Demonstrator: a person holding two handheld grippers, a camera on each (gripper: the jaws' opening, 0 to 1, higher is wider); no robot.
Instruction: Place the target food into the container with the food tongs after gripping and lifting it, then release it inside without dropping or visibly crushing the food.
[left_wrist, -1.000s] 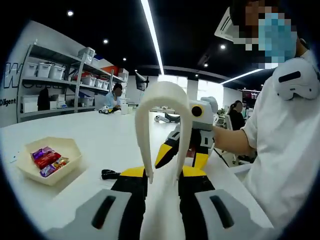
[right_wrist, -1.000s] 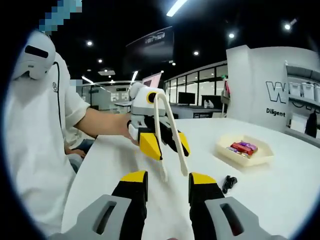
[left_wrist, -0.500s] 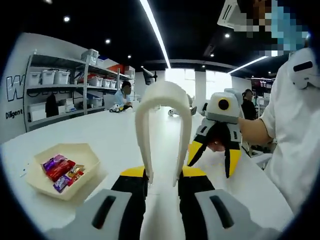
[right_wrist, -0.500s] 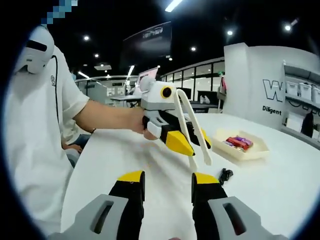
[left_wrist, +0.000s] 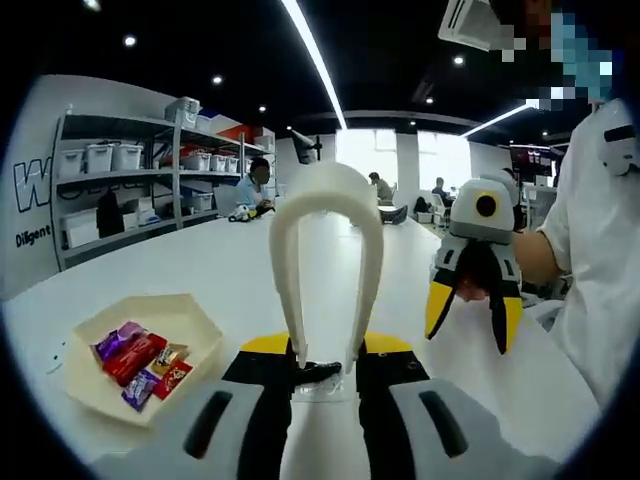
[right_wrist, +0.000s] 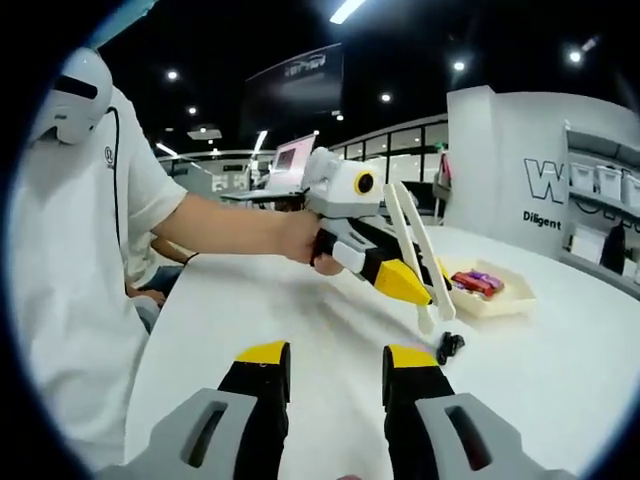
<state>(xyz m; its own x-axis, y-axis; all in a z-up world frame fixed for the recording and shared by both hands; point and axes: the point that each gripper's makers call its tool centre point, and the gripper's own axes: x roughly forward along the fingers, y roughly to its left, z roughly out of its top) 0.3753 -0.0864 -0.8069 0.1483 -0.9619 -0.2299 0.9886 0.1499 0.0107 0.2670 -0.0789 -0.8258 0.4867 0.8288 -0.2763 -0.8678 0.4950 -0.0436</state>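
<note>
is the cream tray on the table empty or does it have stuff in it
Not empty. The cream tray holds several wrapped candies, purple and red, bunched in part of it; the rest of its floor is bare.
</note>
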